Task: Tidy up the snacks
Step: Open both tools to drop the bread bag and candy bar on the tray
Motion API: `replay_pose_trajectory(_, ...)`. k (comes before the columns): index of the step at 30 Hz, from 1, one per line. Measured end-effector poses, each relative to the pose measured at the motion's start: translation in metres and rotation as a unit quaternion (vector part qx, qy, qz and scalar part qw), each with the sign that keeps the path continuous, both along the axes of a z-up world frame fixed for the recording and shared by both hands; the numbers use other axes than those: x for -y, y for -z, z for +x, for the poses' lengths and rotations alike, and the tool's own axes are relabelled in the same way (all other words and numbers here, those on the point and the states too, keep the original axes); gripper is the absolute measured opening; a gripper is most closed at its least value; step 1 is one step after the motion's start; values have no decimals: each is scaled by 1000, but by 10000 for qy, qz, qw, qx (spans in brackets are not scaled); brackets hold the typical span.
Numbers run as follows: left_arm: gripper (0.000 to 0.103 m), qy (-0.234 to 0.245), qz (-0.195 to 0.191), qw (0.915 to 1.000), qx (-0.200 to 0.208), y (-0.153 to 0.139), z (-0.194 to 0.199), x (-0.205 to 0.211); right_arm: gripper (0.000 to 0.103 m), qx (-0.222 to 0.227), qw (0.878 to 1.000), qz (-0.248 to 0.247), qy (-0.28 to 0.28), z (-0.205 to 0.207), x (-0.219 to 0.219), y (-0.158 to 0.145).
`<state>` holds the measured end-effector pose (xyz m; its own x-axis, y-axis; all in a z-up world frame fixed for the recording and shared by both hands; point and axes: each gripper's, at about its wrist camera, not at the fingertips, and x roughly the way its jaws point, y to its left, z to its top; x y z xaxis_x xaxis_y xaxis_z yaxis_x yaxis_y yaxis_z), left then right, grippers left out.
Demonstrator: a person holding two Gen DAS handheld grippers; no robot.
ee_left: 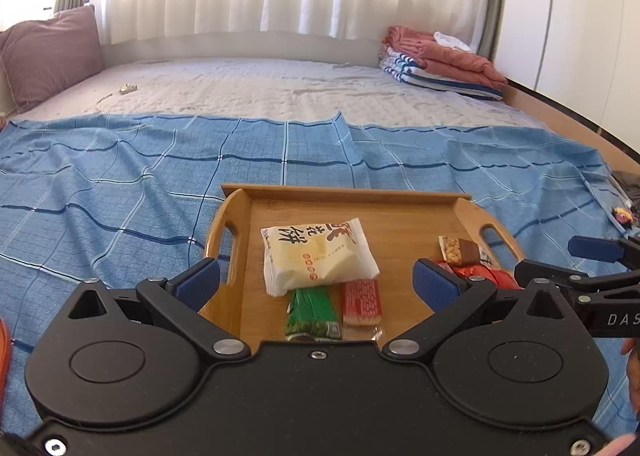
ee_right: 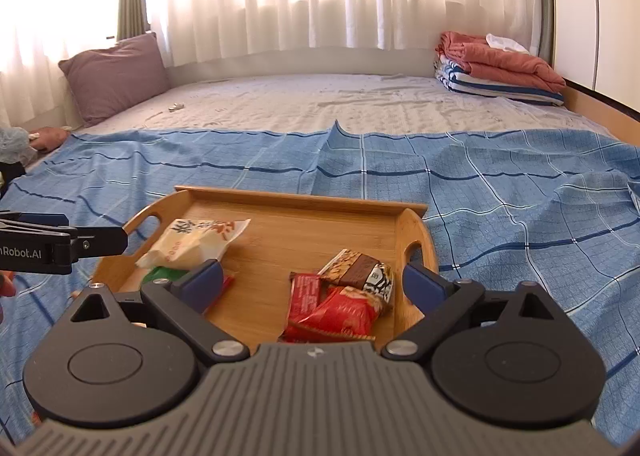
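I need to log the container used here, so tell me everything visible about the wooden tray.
The wooden tray is light bamboo-coloured and rectangular, with a low straight rim along the far side and raised curved ends, each cut with an oval handle slot. It lies flat on the blue checked cloth on the bed. Several wrapped snacks lie inside: a white packet, green and red-patterned bars on one side, red and brown wrappers on the other. Neither gripper grips it.

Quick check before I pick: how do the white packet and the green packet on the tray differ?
The white packet is clearly the larger and puffy like a pillow; the green packet is a slim, flat bar. The white one has big printed characters and orange dots; the green one's print is too small to read. The white one sits mid-tray, while the green one lies at the near edge, right below it. Both lie sealed on the wooden tray, ungripped, beside a red bar.
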<state>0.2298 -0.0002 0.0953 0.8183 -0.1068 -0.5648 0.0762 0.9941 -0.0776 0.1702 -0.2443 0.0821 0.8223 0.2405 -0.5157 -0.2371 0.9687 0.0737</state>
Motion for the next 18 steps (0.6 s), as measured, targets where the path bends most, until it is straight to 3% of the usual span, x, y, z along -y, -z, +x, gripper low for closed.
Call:
replay_pose_trajectory(9, 103, 207, -75, 9993, 289, -10, -69, -5, 102, 299, 9995, -3, -111, -55, -1, -4)
replay_pose_trajectory(18, 103, 152, -47, 9992, 357, 4, -120, -16, 103, 377, 9992, -44, -119, -100, 4, 14)
